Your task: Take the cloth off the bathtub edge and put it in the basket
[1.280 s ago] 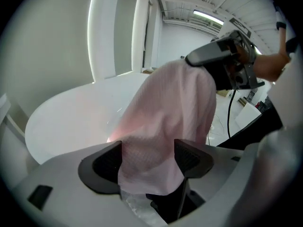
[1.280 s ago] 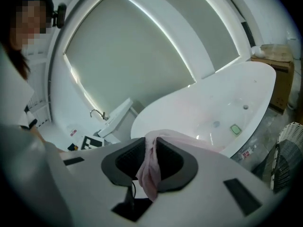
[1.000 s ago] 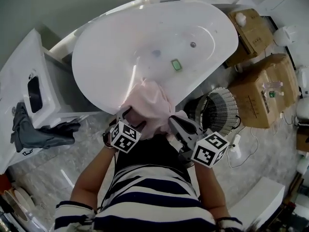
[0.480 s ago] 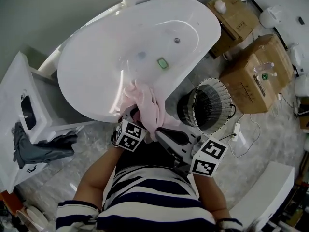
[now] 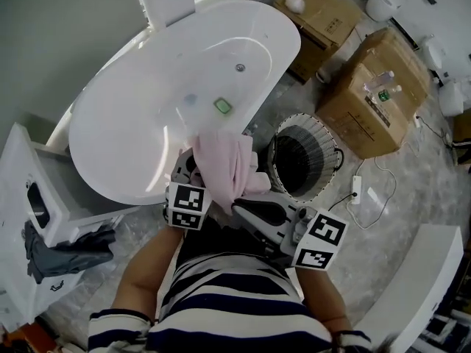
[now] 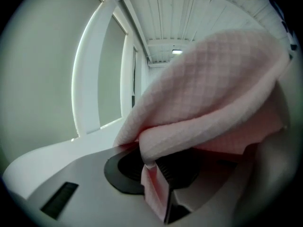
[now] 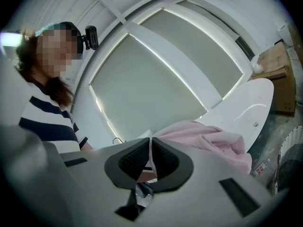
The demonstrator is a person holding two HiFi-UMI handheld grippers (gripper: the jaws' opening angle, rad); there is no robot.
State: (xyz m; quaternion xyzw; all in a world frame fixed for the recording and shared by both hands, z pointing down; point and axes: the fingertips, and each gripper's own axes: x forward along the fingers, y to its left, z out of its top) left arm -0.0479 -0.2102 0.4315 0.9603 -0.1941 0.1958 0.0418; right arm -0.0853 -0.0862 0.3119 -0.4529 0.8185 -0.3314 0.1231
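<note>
Bathroom, tub rim: pink cloth [image 5: 224,164] pinched by both grippers.
I log the cloth bunched at the bathtub's [image 5: 132,123] near edge, beside the basket [image 5: 274,149], not in it. Left gripper [image 5: 193,169] jaws are closing on a fold. Right gripper [image 5: 239,208] jaws are pressed together on a thin edge.
</note>
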